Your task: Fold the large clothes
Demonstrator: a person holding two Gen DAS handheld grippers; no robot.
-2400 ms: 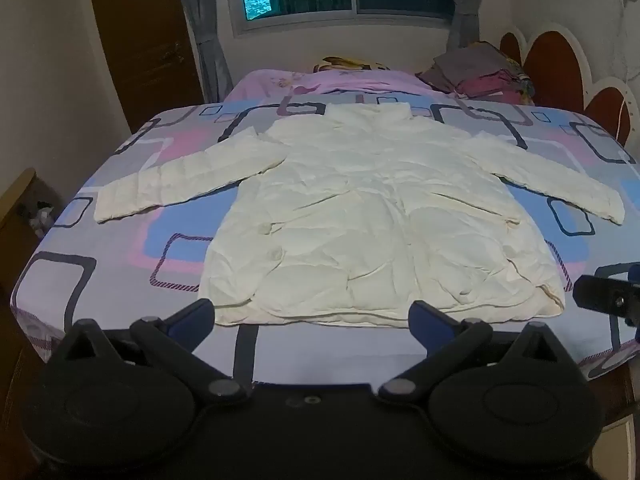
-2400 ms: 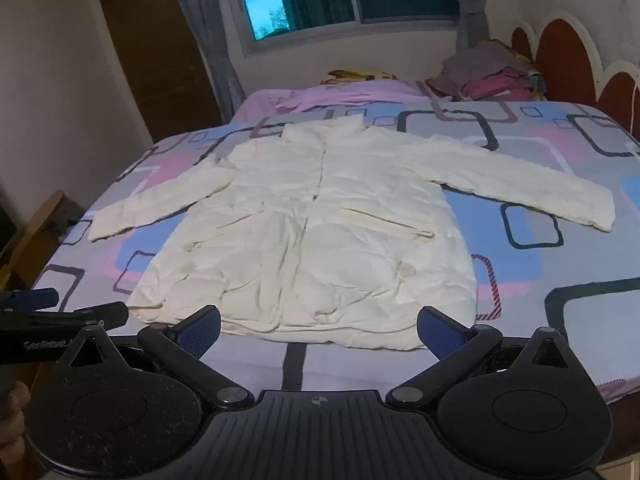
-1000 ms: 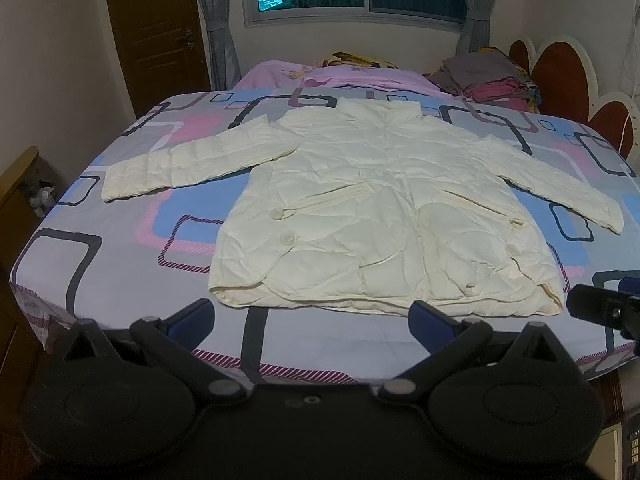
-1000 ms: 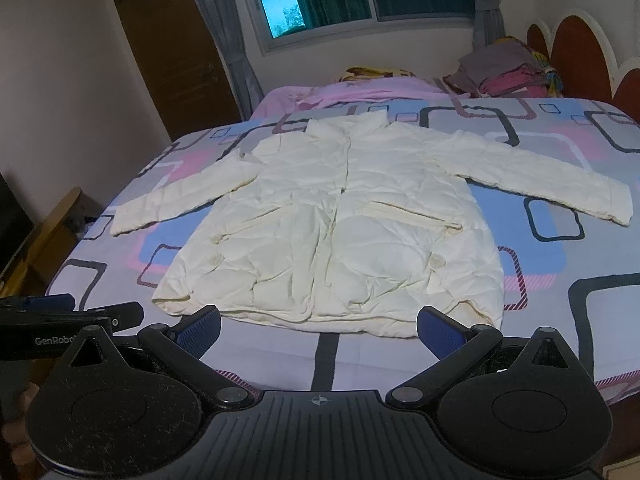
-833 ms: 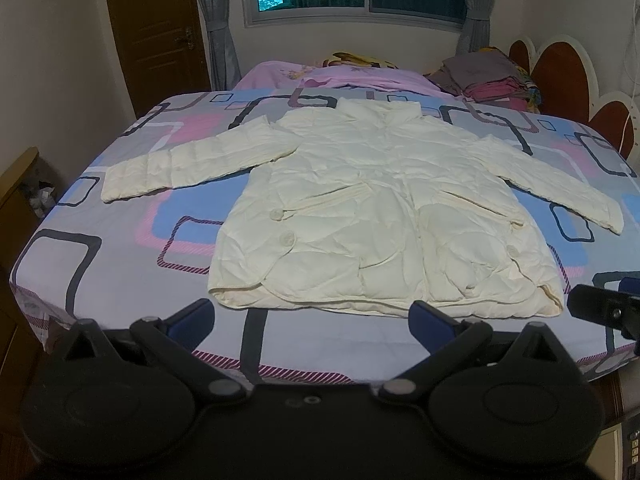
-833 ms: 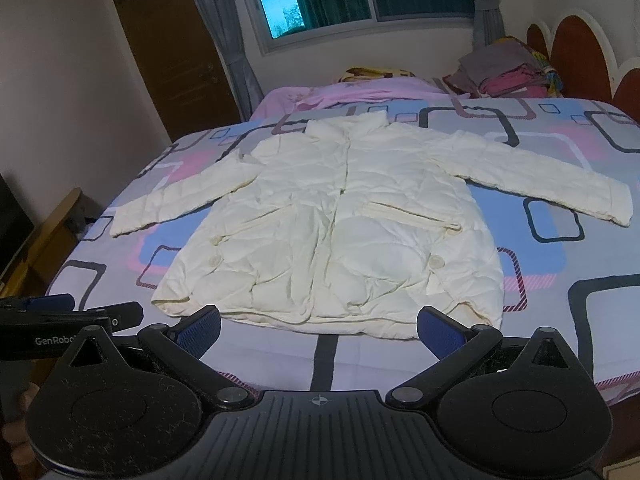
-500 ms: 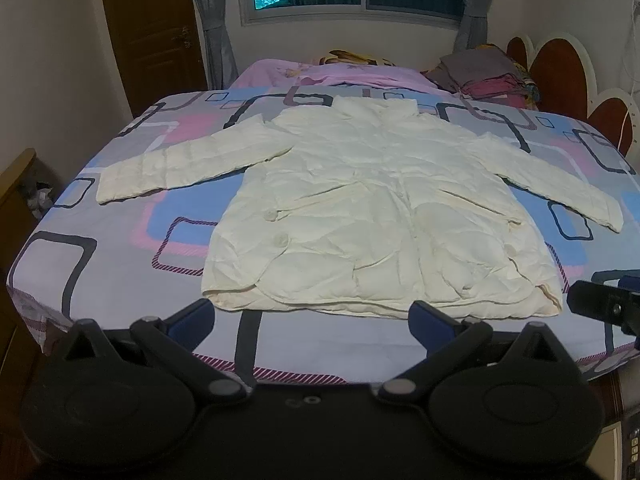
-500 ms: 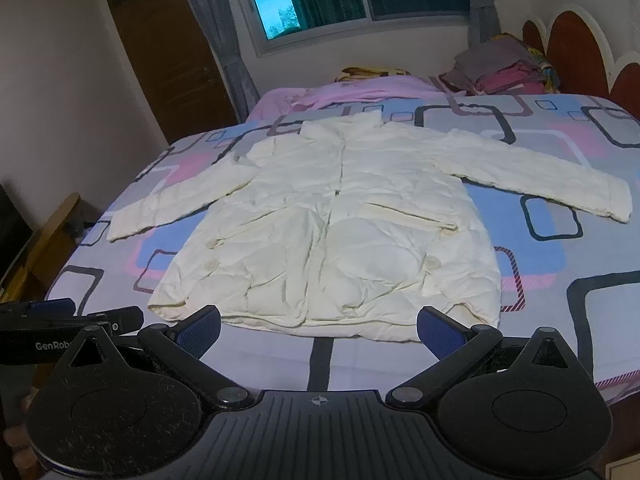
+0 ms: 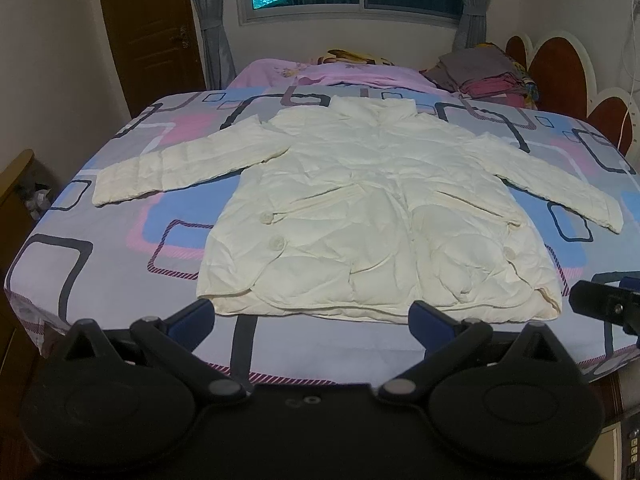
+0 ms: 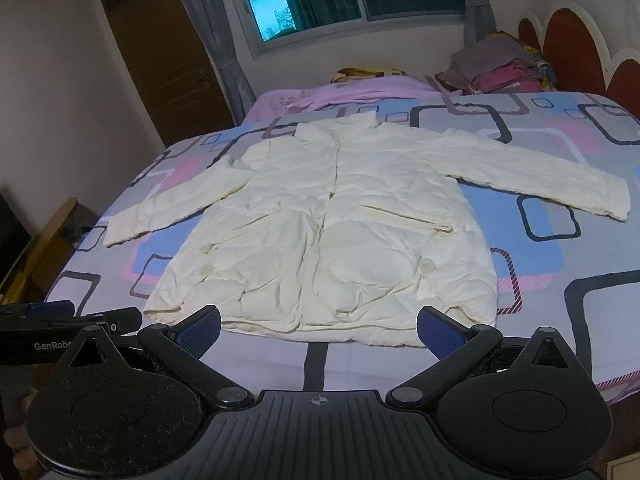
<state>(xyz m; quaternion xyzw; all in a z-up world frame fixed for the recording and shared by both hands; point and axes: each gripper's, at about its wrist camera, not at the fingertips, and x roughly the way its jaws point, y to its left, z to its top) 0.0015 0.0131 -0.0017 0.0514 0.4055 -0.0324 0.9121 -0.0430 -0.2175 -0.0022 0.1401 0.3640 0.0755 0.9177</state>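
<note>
A cream padded jacket (image 9: pixel 376 216) lies flat, front up, on the bed, collar toward the window and both sleeves spread out to the sides. It also shows in the right wrist view (image 10: pixel 332 236). My left gripper (image 9: pixel 308 322) is open and empty, held just short of the hem near the bed's front edge. My right gripper (image 10: pixel 318 330) is open and empty, also just short of the hem. The right gripper's tip (image 9: pixel 604 306) shows at the right edge of the left wrist view. The left gripper (image 10: pixel 68 326) shows at the left edge of the right wrist view.
The bed (image 9: pixel 100 248) has a sheet with blue, pink and grey squares. A pink blanket (image 9: pixel 332 76) and a pile of folded clothes (image 9: pixel 484 74) lie at the far end. A headboard (image 9: pixel 568 76) is on the right, a wooden door (image 9: pixel 148 32) at the back left.
Both grippers have shifted slightly toward the bed, so the jacket's hem sits a little closer. The jacket has not moved and both grippers stay open.
</note>
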